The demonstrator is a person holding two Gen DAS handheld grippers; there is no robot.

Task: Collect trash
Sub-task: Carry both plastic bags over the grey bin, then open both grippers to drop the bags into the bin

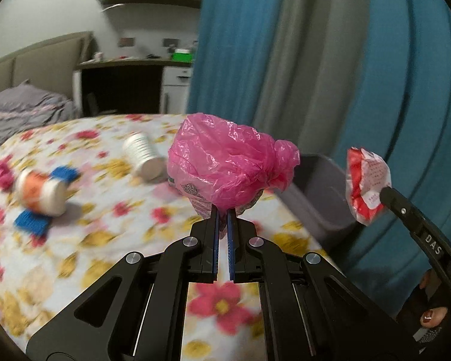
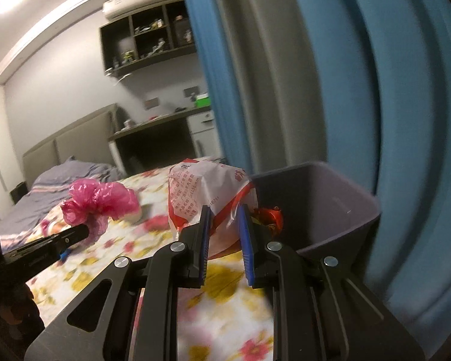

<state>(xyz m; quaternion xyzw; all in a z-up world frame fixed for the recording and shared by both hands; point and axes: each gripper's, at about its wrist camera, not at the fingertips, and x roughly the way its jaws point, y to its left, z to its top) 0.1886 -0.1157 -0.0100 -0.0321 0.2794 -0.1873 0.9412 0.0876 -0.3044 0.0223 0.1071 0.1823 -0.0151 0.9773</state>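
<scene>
I hold the pink bag [image 1: 228, 165] pinched thinly in the left hand-held gripper [image 1: 222, 213] and the wrapper [image 2: 207, 192] in the right hand-held gripper [image 2: 224, 213], both over the bed [image 1: 105, 225] near the bin [image 2: 330, 204]; either could slip short.

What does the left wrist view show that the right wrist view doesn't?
Only the left wrist view: a white cup and an orange-and-white container lying on the floral bedspread.

Only the right wrist view: the inside of the grey bin, with red trash already in it.

Both: the left gripper shut on the pink bag, the right gripper shut on the red-and-white wrapper, and the blue curtain.
</scene>
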